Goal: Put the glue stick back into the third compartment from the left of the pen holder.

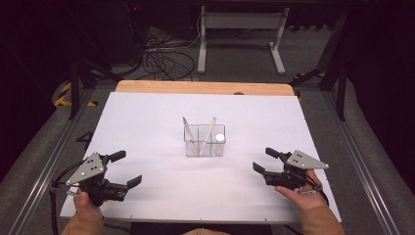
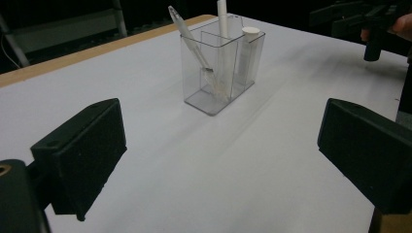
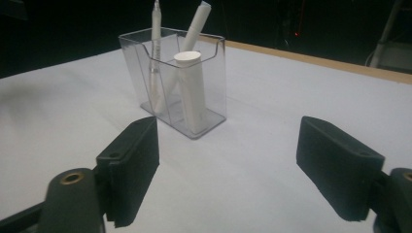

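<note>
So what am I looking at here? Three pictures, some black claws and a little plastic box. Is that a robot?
No robot: a person sits at the table and holds a hand tool with two black jaws in each hand. The wide picture comes from a camera above the table; in it you see the left gripper and the right gripper. The other two pictures come from small cameras riding on those tools, looking out between their own jaws. On the white table top stands a clear plastic holder with compartments. In it are two thin pens that lean, and a short white tube that stands upright. Both tools have their jaws open and hold nothing; the holder stands apart from both, between them.
</note>
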`<state>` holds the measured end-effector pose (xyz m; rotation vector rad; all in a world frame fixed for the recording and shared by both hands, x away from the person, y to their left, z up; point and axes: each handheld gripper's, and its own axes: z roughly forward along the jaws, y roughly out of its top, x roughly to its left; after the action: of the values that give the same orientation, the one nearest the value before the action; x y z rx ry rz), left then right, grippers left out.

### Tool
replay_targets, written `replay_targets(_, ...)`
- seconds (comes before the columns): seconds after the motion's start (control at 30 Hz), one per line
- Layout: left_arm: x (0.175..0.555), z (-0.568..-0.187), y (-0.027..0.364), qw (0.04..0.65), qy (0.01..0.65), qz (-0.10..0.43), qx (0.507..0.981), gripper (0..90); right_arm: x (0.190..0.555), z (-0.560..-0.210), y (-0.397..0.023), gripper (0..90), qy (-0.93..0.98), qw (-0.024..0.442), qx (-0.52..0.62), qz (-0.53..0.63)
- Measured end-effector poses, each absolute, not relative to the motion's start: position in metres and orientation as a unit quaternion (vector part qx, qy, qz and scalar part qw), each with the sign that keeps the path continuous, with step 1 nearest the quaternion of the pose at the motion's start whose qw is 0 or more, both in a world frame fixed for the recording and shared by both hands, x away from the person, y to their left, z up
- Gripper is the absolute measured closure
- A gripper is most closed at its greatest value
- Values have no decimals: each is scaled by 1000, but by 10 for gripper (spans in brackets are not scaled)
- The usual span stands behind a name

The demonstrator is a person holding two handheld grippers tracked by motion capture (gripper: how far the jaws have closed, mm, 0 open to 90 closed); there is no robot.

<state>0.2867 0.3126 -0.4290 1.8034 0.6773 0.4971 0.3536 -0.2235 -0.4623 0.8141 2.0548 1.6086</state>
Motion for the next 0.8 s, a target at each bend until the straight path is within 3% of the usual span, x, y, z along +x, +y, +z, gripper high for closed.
replay_targets(0.33,286,-432,313,542,283,213,762,41,348,-481,-220,260,754,174,302,556)
replay_targets(0.8,287,-435,313,546,292,215,756,41,349,-479,-221,260,755,197,297,550)
